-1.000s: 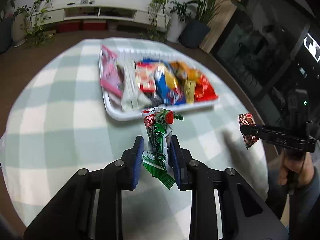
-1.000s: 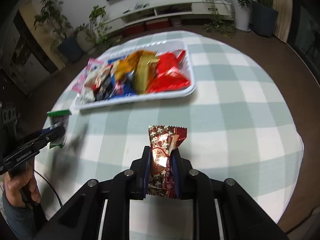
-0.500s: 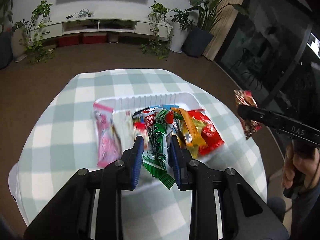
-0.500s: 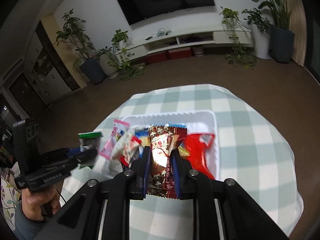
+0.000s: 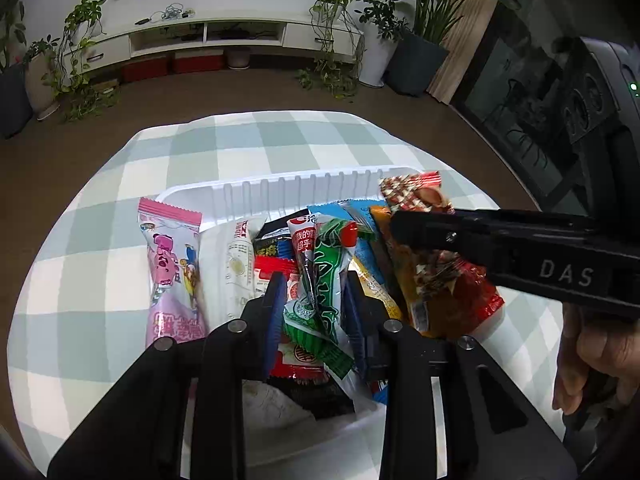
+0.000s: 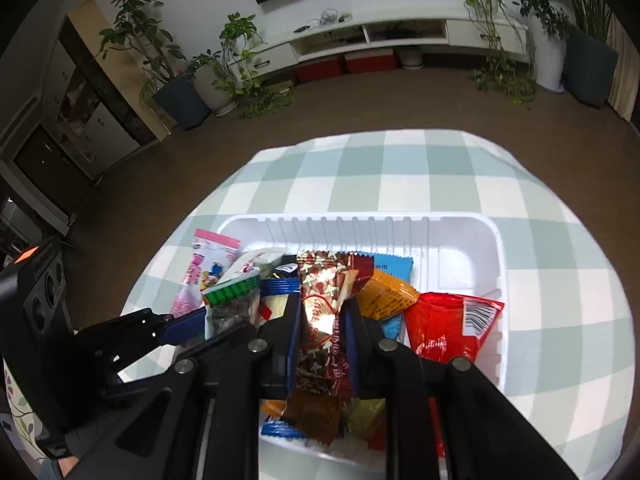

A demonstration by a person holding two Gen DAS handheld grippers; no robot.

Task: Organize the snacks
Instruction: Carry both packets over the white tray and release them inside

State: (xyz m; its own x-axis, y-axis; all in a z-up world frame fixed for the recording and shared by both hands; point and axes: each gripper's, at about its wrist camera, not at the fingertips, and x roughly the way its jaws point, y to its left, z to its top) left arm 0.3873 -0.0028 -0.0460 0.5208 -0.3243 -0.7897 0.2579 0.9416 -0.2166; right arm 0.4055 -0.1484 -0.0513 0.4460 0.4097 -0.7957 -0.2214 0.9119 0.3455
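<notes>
My left gripper point(image 5: 314, 300) is shut on a green and white snack packet point(image 5: 326, 276) and holds it over the white tray point(image 5: 280, 192) full of snacks. My right gripper point(image 6: 322, 332) is shut on a brown foil candy packet point(image 6: 328, 300), also over the tray point(image 6: 472, 240). In the left wrist view the right gripper point(image 5: 404, 226) comes in from the right with the brown packet point(image 5: 416, 196). In the right wrist view the left gripper point(image 6: 200, 322) shows at the left with the green packet point(image 6: 232, 300).
The tray holds a pink packet point(image 5: 172, 264), a red bag point(image 6: 448, 328), an orange packet point(image 6: 384, 300) and several others. The tray's far right corner point(image 6: 456, 264) is bare. The round table has a green checked cloth point(image 6: 400, 176). Plants and a TV bench stand beyond.
Both grippers have moved forward and down over the tray, each still holding its packet. They have come close together above the snacks.
</notes>
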